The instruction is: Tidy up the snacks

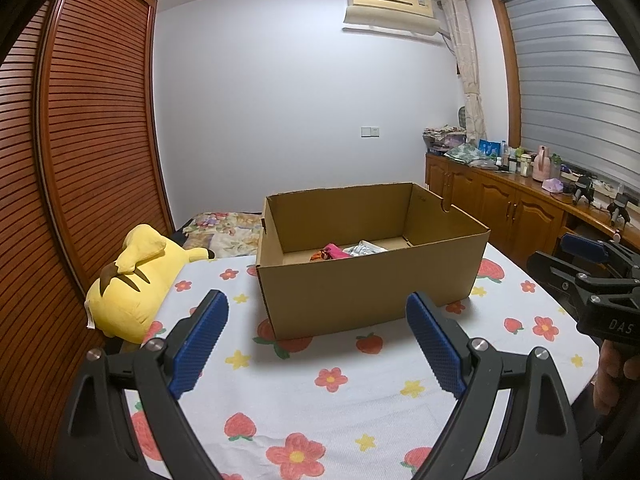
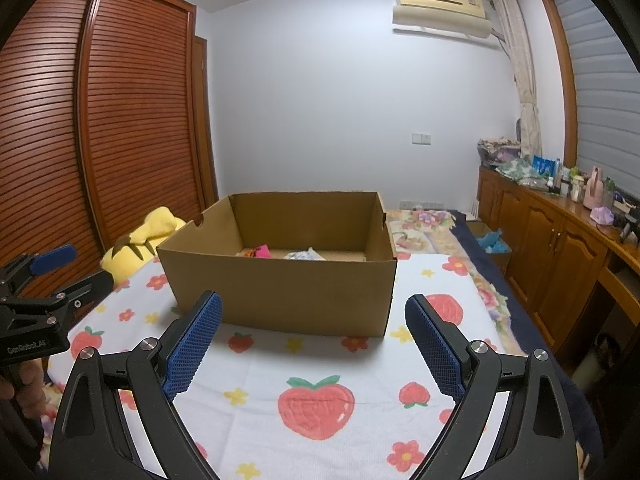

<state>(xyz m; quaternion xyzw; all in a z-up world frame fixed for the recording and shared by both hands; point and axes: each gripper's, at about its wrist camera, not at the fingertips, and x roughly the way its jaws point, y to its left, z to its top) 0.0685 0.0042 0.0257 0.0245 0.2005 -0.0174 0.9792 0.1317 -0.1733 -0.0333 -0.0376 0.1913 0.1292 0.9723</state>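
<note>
An open cardboard box stands on a bed covered by a white strawberry-and-flower cloth. Inside lie a pink and orange snack packet and a white packet. The box also shows in the right wrist view, with the pink packet and the white packet on its floor. My left gripper is open and empty, in front of the box. My right gripper is open and empty, also in front of the box. Each gripper shows at the edge of the other's view.
A yellow plush toy lies left of the box against a slatted wooden wardrobe. A wooden sideboard with bottles and clutter runs along the right wall under a window. A floral quilt lies behind the box.
</note>
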